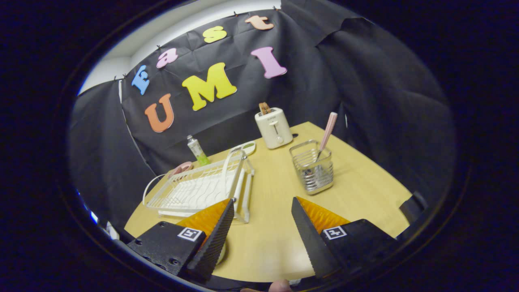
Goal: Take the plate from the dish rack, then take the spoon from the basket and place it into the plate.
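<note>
I am holding the tongs (262,211) wide apart and empty over the surface (365,194). The dish rack (198,188) looks bare, and a pale rim by the left finger could be the plate (222,251), though I cannot tell. The spoon (325,136) is standing in the basket (313,166) beyond the fingers, so I am judging that step undone.

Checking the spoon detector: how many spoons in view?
1. The spoon stands in the wire basket, pink handle up, beyond the open claw. The basket's wires could hide another.
</note>
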Motion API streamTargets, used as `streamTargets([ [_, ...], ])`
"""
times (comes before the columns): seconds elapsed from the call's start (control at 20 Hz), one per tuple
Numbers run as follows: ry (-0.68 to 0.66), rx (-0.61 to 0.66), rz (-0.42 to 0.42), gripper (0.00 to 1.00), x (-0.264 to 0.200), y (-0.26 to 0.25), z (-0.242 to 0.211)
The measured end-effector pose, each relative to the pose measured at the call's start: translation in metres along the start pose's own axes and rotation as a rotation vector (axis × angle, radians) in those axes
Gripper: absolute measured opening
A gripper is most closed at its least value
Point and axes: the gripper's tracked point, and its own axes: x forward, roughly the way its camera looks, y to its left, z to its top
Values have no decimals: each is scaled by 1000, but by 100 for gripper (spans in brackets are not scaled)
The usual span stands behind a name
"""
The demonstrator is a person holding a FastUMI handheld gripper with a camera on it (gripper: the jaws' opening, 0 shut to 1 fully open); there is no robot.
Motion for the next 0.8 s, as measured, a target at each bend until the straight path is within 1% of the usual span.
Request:
streamTargets([
  [0.15,-83,-78,-76,97,-5,-45,29],
  [0.35,-100,-111,-85,97,10,-81,53],
  [0.55,-100,-152,-93,96,49,-111,77],
  [0.6,-98,-152,-87,95,61,-116,82],
  [0.7,-95,-128,-40,93,82,-116,87],
  [0.8,-107,-104,-17,91,103,-118,94],
])
